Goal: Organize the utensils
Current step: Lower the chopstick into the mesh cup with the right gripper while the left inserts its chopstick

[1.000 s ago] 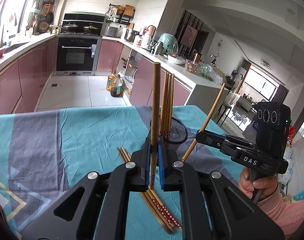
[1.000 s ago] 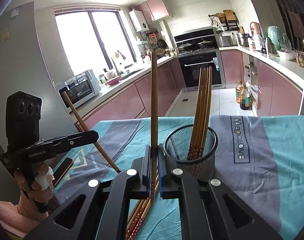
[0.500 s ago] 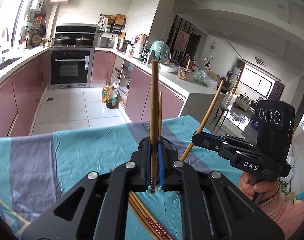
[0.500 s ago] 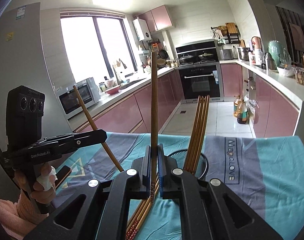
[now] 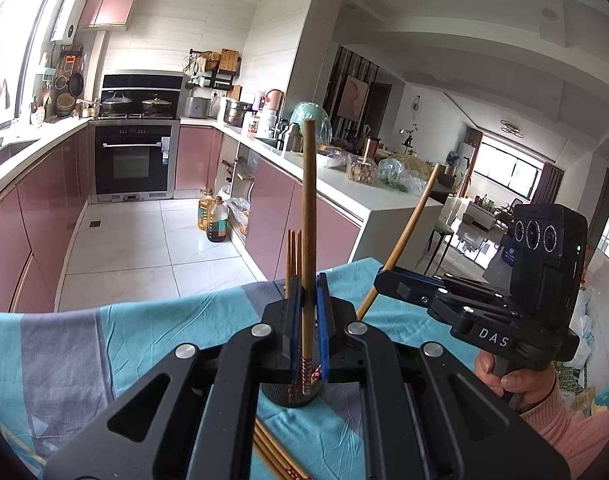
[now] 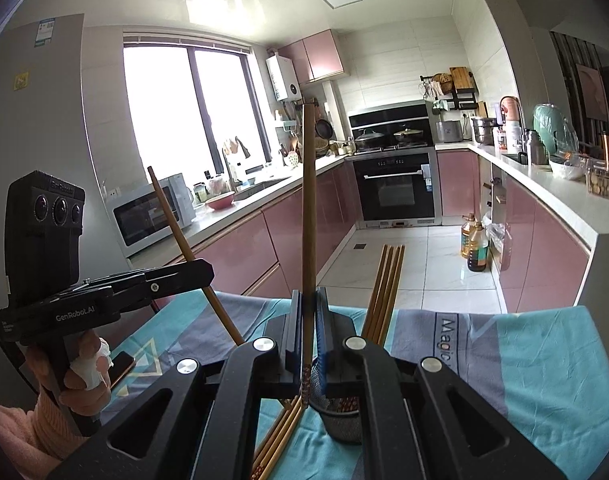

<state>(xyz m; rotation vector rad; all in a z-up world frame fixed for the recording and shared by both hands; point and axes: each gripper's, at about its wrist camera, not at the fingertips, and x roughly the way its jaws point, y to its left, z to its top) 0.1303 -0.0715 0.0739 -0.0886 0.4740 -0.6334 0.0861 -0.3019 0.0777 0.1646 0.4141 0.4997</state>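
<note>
One chopstick (image 5: 307, 216) is clamped upright in the left gripper (image 5: 307, 320), another chopstick (image 6: 309, 216) in the right gripper (image 6: 307, 320). Both are judged to be in transfer; lowering into the mesh holder (image 6: 340, 420) is called for next.

A mesh holder (image 6: 340, 420) is standing on the worktop (image 6: 524, 360), chopsticks (image 6: 384, 288) standing in it; loose chopsticks (image 6: 278, 436) are lying just left, nearer.

Black hand-held gripper (image 5: 309, 320), silver screws, pink sleeve (image 5: 560, 436)
</note>
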